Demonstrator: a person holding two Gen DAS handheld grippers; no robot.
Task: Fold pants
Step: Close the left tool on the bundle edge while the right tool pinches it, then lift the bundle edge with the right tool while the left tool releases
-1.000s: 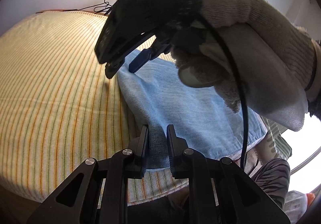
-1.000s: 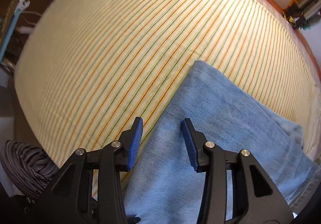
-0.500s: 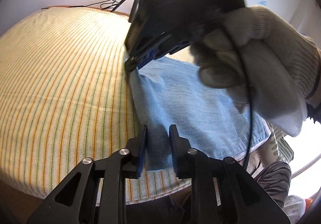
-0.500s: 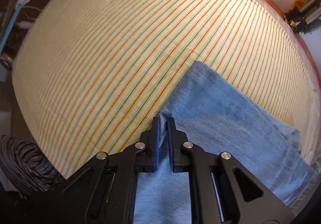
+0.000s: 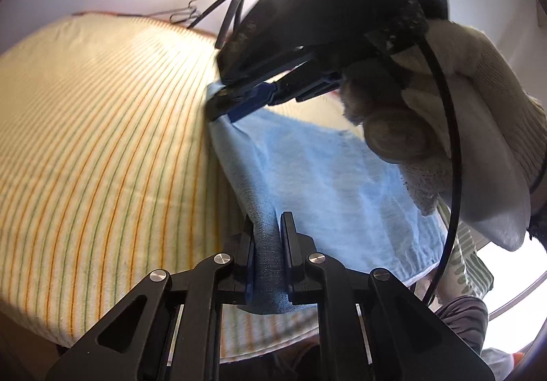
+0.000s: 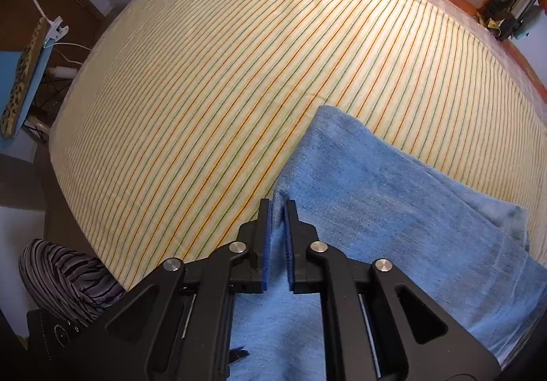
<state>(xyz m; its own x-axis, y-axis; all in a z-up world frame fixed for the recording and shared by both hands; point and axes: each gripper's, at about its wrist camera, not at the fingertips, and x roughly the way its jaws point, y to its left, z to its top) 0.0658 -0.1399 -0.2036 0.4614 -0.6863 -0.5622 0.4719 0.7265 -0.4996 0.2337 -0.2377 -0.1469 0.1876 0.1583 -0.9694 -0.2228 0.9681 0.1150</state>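
Two black two-finger grippers are working on a pair of light blue denim pants (image 6: 393,196) that is lying folded on a striped cream cloth with orange and green lines (image 6: 222,80), which is covering a table. No containers are showing in either view.

From the left wrist camera, the left gripper (image 5: 268,244) is closing, its jaws pinching a bunched fold of the pants' near edge between them. Further along that same edge, the right gripper (image 5: 236,104), held by a hand in a white knitted glove (image 5: 461,100), is lifting the cloth's far corner off the table.

From the right wrist camera, the right gripper's (image 6: 277,234) blue-padded jaws are opening, with a ridge of denim standing between them; the pads seem to be touching it, though blur makes this uncertain.
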